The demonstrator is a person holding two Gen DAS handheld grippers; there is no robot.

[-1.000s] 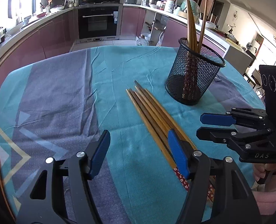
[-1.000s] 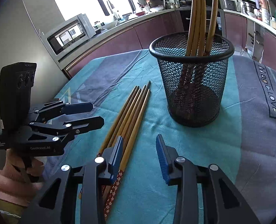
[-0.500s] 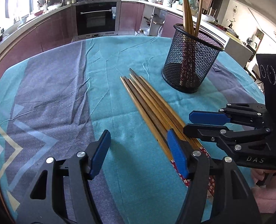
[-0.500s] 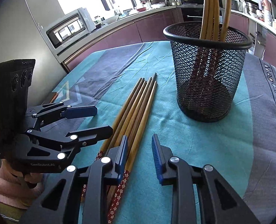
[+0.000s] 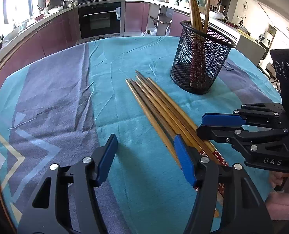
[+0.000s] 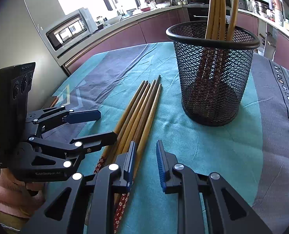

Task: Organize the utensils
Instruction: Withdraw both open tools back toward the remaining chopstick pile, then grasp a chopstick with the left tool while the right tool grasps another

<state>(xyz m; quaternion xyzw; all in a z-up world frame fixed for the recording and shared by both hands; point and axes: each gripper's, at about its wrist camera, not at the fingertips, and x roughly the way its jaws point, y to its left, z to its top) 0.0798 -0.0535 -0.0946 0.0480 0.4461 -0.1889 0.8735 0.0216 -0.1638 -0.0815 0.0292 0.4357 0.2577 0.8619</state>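
Several wooden chopsticks (image 5: 160,107) with red patterned ends lie side by side on the teal tablecloth; they also show in the right wrist view (image 6: 140,113). A black mesh cup (image 5: 201,58) stands upright beyond them, holding several chopsticks; it also shows in the right wrist view (image 6: 212,72). My left gripper (image 5: 146,148) is open and empty, its right finger over the near ends of the chopsticks. My right gripper (image 6: 144,154) is open and empty, low over the same ends, its left finger touching the bundle. Each gripper shows in the other's view: right (image 5: 212,124), left (image 6: 105,124).
The round table (image 5: 66,89) carries a teal and purple cloth. Kitchen counters, an oven (image 5: 99,19) and a microwave (image 6: 70,31) stand beyond the far edge. A hand in a pink sleeve (image 6: 11,193) holds the left gripper.
Both grippers have moved back and lower toward the near ends of the lying chopsticks. The right gripper's jaws have narrowed a little. The chopsticks and the cup have not moved.
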